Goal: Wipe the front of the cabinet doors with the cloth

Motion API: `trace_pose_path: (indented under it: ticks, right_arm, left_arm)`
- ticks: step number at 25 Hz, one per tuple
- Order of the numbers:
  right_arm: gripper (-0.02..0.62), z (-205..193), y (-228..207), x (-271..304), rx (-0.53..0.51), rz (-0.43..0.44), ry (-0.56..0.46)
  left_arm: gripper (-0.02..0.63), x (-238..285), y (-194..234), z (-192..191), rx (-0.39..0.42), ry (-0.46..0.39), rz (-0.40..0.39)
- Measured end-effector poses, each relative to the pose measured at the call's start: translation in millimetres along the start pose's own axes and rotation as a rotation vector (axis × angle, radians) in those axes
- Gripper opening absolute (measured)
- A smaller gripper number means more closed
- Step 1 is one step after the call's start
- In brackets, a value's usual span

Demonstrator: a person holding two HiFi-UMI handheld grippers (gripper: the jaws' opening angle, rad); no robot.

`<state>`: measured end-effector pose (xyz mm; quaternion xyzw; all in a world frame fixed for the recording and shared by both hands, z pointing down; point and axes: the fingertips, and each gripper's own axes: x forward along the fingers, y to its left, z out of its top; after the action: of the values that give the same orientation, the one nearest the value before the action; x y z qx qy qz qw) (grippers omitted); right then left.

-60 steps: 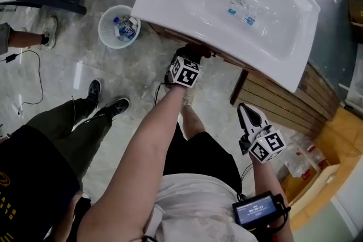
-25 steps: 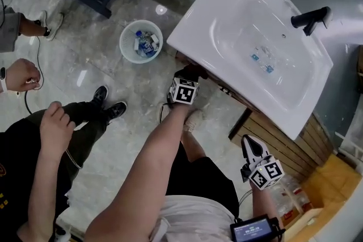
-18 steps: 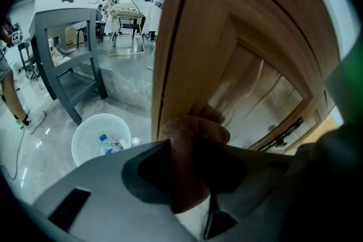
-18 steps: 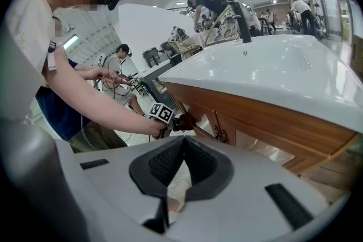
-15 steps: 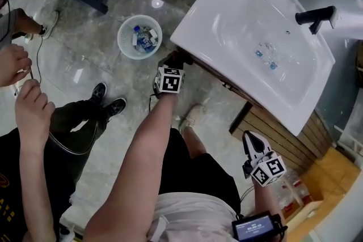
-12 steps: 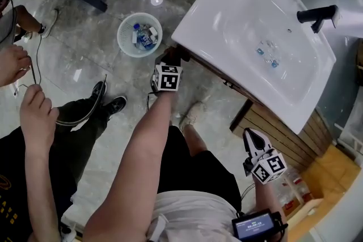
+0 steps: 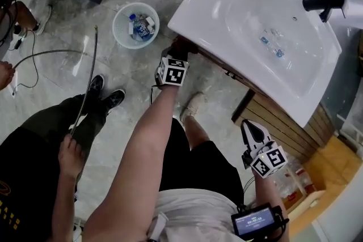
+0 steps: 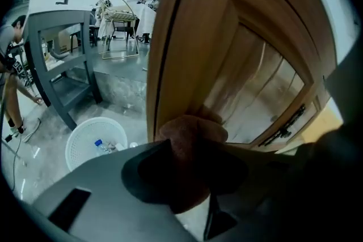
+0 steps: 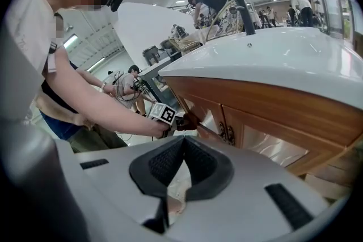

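Left gripper view shows the left claw (image 8: 189, 147) closed tight on a brown cloth (image 8: 193, 128). The bunched end of the cloth is pressed against the wooden cabinet door (image 8: 193, 37) on its left frame, just beside the outer corner of the cabinet. Head view places this contact under the near-left lip of the white basin (image 7: 215, 3), which overhangs the cabinet front and hides it from above. The right claw (image 7: 253, 132) hangs well apart to the right, near the person's hip. Right gripper view shows its jaws brought together with nothing between them. In my judgement the wipe is under way at the left end, and the doors to the right remain to be covered. To do the step well, the cloth should be kept flat and firmly on the face and moved rightward in overlapping strokes. It should be worked into the recess where the frame meets the glossy panel. It should be eased around the dark handles (image 8: 286, 122) so it does not snag on them. Because only a small wad protrudes from the jaws, a steep angle risks the claw itself rubbing the wood. On the floor to the far left, near that end of the cabinet, stands a white waste basket (image 7: 135, 25) with bottles in it. A bystander's hand (image 7: 69, 157) at the near left holds a cable (image 7: 91, 65). The person's own foot (image 7: 193, 107) is planted close before the cabinet and limits low strokes.
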<state>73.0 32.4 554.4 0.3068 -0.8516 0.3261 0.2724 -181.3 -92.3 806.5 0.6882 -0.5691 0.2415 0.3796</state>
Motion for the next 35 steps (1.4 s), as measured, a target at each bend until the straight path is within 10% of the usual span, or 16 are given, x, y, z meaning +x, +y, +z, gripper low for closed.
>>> trace_pose_path:
  ticks: [22,35]
  right_arm:
    - [0.014,-19.7,-30.1,-16.9,-0.007,-0.014,-0.077]
    - [0.014,-32.7,-41.7,-10.5,0.028,-0.039,-0.103]
  left_arm:
    - [0.135,20.4,-193.8,-71.3,0.151,0.085,-0.393]
    - [0.135,49.0,-154.0,-49.5,0.134,0.062,-0.252]
